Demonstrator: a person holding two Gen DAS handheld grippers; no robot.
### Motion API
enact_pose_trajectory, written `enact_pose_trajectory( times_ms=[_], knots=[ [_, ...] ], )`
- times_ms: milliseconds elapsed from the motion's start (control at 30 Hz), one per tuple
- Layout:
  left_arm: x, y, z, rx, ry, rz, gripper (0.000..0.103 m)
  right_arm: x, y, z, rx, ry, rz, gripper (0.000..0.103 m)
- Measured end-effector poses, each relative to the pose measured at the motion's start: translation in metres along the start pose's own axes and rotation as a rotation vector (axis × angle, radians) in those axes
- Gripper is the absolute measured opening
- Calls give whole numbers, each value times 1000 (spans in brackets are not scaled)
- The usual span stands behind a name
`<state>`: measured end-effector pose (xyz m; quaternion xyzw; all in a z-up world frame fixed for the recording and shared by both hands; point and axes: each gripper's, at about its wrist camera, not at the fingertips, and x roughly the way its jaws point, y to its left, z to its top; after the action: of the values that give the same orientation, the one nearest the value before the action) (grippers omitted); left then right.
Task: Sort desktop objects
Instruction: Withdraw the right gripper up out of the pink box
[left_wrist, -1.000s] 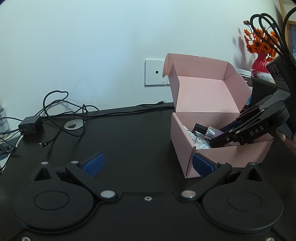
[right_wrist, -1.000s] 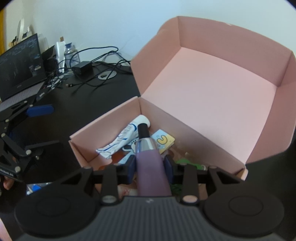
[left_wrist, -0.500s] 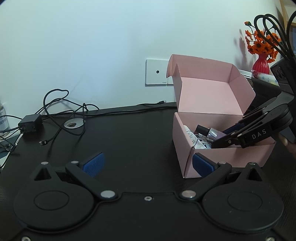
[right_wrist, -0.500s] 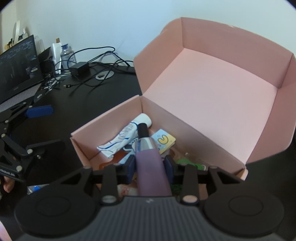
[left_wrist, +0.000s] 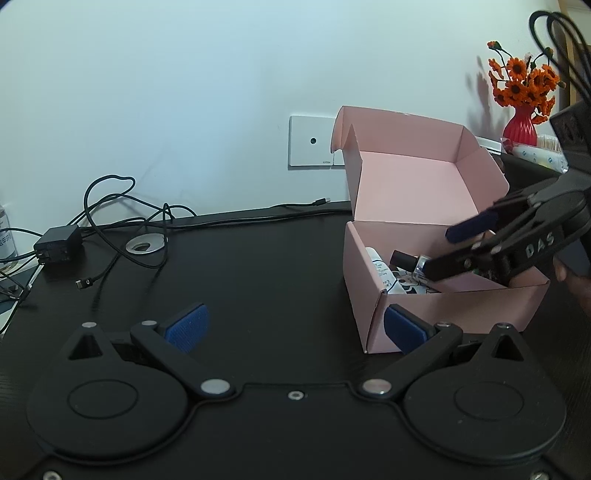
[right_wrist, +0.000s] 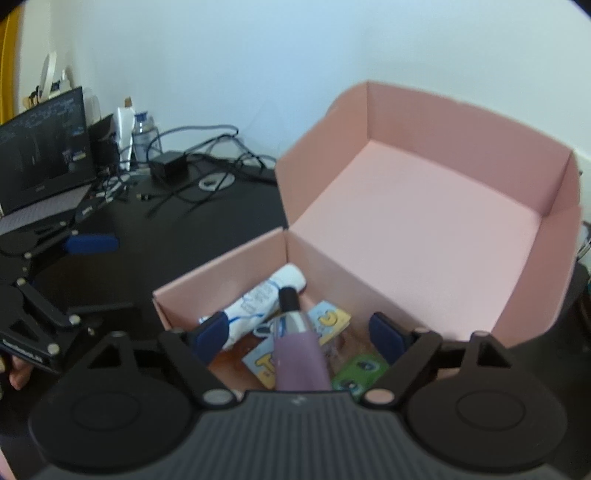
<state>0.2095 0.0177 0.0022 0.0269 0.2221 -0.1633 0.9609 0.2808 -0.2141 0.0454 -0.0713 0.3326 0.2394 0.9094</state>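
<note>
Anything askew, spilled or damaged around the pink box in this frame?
Nothing spilled or damaged. The pink box stands with its lid open. The purple tube lies between the open right gripper's fingers, untouched by them, its black cap end over the white tube. The left gripper is open beside the box.

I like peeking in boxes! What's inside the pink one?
Pink box holds a white tube, a purple bottle and colourful cards. The bottle hides whatever lies beneath.
</note>
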Motion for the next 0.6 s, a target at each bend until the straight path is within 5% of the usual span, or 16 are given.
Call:
enact_pose_trajectory(
  times_ms=[233, 600],
  knots=[
    [0, 1, 0, -3, 2, -1, 103, -36, -6, -12, 123, -198, 12, 102],
    [1, 2, 0, -9, 5, 1, 103, -92, -3, -70, 149, -404, -189, 102]
  ],
)
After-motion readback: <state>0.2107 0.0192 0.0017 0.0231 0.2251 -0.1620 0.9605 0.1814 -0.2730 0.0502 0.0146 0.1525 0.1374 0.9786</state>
